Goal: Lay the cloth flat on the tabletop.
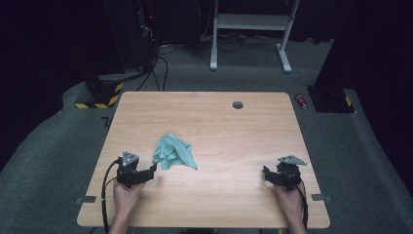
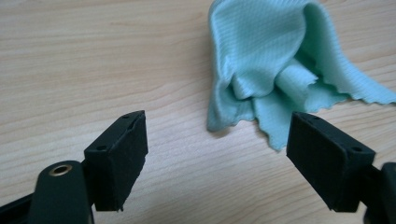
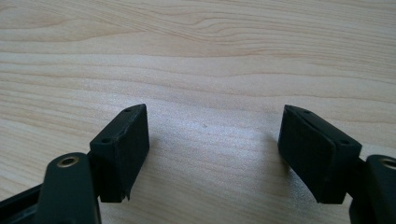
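A crumpled teal cloth lies on the wooden table, left of centre. My left gripper sits just to the cloth's lower left, open, its tips close to the cloth's near edge. In the left gripper view the cloth bunches just beyond the two black jaws, nearer the right one, and my left gripper holds nothing. My right gripper rests near the table's front right, open, and in the right gripper view my right gripper has only bare wood between its jaws.
A round grey cable grommet sits in the tabletop near the far edge. Beyond the table stand a white desk frame and dark equipment with cables on the grey carpet. A red object lies on the floor at the table's far right corner.
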### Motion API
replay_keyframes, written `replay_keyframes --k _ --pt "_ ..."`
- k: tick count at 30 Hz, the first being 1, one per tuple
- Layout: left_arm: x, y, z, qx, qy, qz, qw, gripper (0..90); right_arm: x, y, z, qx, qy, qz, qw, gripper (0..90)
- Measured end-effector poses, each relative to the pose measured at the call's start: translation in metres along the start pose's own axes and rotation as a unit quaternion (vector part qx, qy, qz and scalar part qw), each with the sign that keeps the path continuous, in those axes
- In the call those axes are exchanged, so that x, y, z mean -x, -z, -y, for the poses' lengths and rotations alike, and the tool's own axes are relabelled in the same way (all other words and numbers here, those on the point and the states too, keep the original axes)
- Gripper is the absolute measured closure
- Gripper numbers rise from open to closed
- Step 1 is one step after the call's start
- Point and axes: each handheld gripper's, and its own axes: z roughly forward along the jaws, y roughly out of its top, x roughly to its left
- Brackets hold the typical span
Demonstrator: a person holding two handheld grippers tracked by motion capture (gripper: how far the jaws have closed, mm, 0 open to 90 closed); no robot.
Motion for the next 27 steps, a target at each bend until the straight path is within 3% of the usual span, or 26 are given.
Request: replay_keyframes --k 5,12,27 --pt "0.006 -0.001 -0.006 0.004 -0.004 0.010 0.9999 21.1 0.000 0.000 0.000 0.000 0.000 0.000 1.0000 24.6" --pt "0.022 -0.015 -0.018 -0.005 -0.023 0.022 0.9995 22.2 0.000 0.000 0.000 0.000 0.000 -0.001 1.0000 24.6" --pt "0.041 -0.040 -0.036 -0.014 -0.036 0.027 0.9989 26.8 -0.001 0.000 0.000 0.001 0.006 -0.005 1.0000 24.7"
